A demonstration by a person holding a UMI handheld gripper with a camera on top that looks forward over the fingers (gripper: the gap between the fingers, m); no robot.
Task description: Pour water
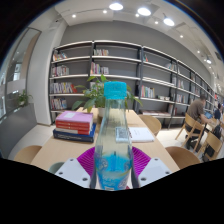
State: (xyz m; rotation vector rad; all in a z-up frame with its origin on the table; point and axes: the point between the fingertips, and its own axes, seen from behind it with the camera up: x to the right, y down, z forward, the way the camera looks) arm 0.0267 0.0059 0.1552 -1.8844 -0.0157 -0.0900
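Observation:
A clear plastic bottle [114, 140] with a blue cap and a blue label stands upright between my fingers, lifted in front of the table. My gripper [113, 163] is shut on the bottle, with the magenta pads [87, 160] pressed to its lower body on both sides. Water fills most of the bottle. The bottle's base is hidden below the fingers.
A wooden table [140, 150] lies ahead with a stack of books [74, 124], a potted plant [95, 92] and white papers [141, 133]. Chairs [190, 128] and a seated person [198, 110] are to the right. Bookshelves [140, 75] line the back wall.

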